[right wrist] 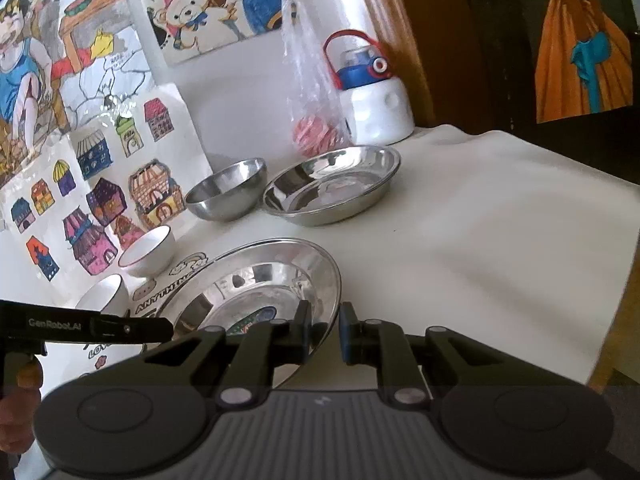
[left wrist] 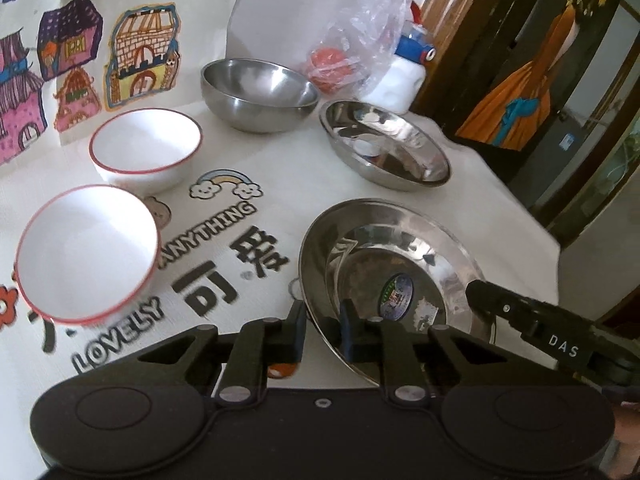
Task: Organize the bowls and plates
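Large round stainless-steel plate (left wrist: 394, 280) is lifted at a tilt over the counter (right wrist: 500, 220), rim pinched by left tool (left wrist: 323, 330) and right tool (right wrist: 324, 330), both narrowed on it. Thin, stiff, light, slippery; opposite-rim grips are advised.

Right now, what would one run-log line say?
left gripper: shut on large steel plate | right gripper: shut on same rim | other steel plate: on table
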`<move>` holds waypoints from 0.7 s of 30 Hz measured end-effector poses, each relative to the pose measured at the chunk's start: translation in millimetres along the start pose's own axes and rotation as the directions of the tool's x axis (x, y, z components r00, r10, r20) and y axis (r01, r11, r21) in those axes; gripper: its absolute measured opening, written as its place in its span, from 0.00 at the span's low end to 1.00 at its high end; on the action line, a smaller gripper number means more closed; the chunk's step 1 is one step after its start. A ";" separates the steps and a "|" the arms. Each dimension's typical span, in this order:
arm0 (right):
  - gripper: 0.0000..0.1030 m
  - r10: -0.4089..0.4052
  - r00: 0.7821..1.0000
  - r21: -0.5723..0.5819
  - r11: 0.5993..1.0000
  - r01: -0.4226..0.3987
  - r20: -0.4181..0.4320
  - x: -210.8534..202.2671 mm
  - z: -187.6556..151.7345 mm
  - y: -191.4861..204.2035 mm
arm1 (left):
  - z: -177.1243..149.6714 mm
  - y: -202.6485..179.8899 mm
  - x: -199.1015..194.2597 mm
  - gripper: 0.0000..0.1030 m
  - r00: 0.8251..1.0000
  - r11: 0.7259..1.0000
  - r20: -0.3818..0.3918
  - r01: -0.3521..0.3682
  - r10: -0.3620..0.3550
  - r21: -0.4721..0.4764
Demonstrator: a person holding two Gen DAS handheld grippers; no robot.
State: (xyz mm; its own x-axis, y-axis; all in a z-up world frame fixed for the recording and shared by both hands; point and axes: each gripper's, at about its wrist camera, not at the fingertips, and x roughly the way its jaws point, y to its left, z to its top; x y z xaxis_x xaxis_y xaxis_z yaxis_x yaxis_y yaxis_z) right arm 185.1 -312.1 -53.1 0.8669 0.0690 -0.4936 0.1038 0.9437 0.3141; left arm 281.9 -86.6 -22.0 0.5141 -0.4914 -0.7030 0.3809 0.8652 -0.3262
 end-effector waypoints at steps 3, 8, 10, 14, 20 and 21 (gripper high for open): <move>0.16 -0.005 1.000 0.005 1.000 0.005 0.016 -4.7 1.1 -2.4 | -2.9 -4.4 -4.1 0.16 1.000 1.000 0.022 0.022 -0.022 -0.007; 0.16 -0.029 0.998 -0.005 1.000 0.029 0.054 -6.3 11.3 -4.1 | 0.4 -15.4 -7.6 0.15 0.997 1.000 0.066 0.025 -0.025 0.004; 0.16 -0.037 0.997 -0.010 0.999 0.037 0.069 -4.1 18.5 -5.0 | 4.8 -20.9 -7.3 0.15 0.996 1.000 0.081 0.021 -0.022 0.013; 0.16 -0.055 0.993 -0.031 0.998 0.058 0.101 7.3 40.1 -6.0 | 19.0 -28.6 -3.3 0.15 0.994 1.000 0.109 0.021 -0.023 0.018; 0.16 -0.086 0.987 -0.086 0.991 0.099 0.138 40.1 78.2 -10.6 | 55.5 -38.5 14.1 0.15 0.988 1.000 0.154 0.009 -0.009 0.004; 0.16 -0.090 0.986 -0.091 0.990 0.104 0.138 47.2 84.5 -14.2 | 62.7 -40.3 18.5 0.15 0.987 1.000 0.161 0.006 -0.007 0.005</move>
State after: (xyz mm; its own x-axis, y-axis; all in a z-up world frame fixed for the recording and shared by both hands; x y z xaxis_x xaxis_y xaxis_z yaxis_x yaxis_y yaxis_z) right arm 265.7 -349.5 -12.3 0.9129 -0.0620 -0.4035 0.1482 0.9713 0.1861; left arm 324.3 -136.8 17.8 0.6288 -0.5069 -0.5897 0.3876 0.8617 -0.3274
